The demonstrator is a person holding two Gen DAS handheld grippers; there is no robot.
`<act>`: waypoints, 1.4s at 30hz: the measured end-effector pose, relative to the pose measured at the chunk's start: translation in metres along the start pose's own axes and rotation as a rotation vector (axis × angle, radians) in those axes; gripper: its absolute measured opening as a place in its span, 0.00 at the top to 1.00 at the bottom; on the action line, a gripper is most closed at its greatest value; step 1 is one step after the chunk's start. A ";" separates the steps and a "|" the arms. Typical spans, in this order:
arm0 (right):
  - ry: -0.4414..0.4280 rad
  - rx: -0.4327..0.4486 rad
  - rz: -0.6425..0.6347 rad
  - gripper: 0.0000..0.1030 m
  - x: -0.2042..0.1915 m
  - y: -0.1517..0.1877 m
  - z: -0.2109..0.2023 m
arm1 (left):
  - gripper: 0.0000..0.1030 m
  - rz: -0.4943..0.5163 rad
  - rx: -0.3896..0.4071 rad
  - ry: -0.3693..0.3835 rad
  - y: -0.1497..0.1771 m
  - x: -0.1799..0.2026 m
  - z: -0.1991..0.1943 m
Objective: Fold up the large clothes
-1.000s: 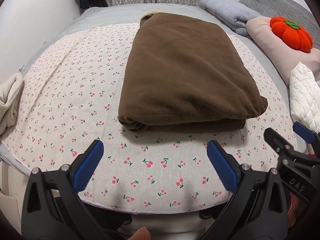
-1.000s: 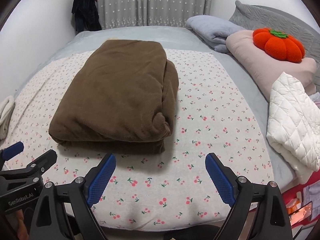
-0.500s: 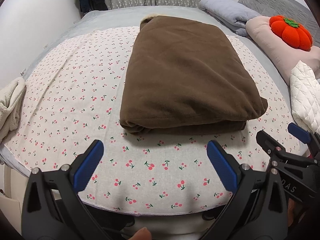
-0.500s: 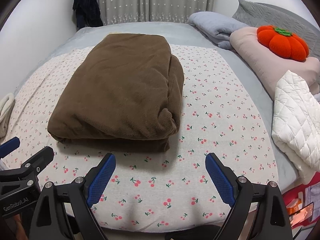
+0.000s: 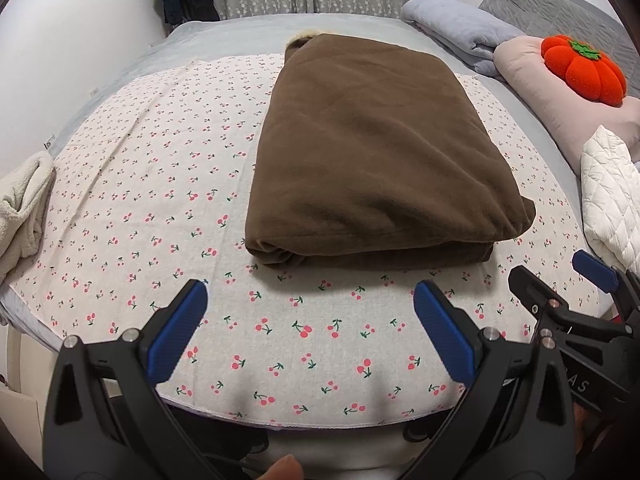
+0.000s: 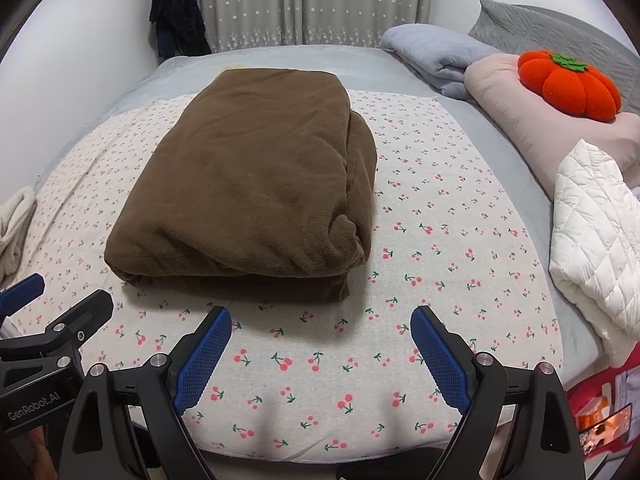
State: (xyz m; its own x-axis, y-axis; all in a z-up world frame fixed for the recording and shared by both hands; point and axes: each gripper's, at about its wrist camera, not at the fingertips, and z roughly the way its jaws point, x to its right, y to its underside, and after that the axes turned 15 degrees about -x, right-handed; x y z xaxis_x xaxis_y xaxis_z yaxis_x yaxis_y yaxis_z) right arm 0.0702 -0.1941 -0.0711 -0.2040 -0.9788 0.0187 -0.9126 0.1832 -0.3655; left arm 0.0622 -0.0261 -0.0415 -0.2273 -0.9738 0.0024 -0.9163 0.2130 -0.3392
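The folded garment (image 5: 372,152) is plain dark brown, lying on a cream sheet (image 5: 160,184) printed with small red cherries on green stems. Right of the garment sits a bright orange pumpkin cushion (image 5: 582,70) with a green stalk — on a pale pink pillow (image 5: 560,112). Gripper pads (image 6: 202,364) — blue on black.

Even indoor light, fisheye-warped edges.

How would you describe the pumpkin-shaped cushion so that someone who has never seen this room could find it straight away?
Start at the bed with the cherry-print sheet and look to its right side, where the bedding is piled. On the pale pink pillow there sits the pumpkin cushion. It is the only bright orange thing, ribbed, with a green stalk, unlike the grey blanket and white quilted piece nearby.
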 end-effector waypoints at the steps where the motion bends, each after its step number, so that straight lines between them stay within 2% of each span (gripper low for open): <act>1: 0.000 0.000 0.000 0.10 0.000 0.000 0.000 | 0.00 0.000 0.001 0.001 0.000 0.000 0.000; 42: -0.002 -0.006 0.003 0.10 -0.003 0.003 0.000 | 0.00 0.001 -0.004 0.001 0.002 0.003 0.000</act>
State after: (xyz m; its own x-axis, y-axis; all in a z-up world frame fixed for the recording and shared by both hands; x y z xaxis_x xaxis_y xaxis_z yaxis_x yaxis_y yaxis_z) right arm 0.0683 -0.1909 -0.0719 -0.2062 -0.9784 0.0158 -0.9139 0.1868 -0.3603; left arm 0.0601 -0.0285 -0.0421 -0.2282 -0.9736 0.0027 -0.9173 0.2141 -0.3358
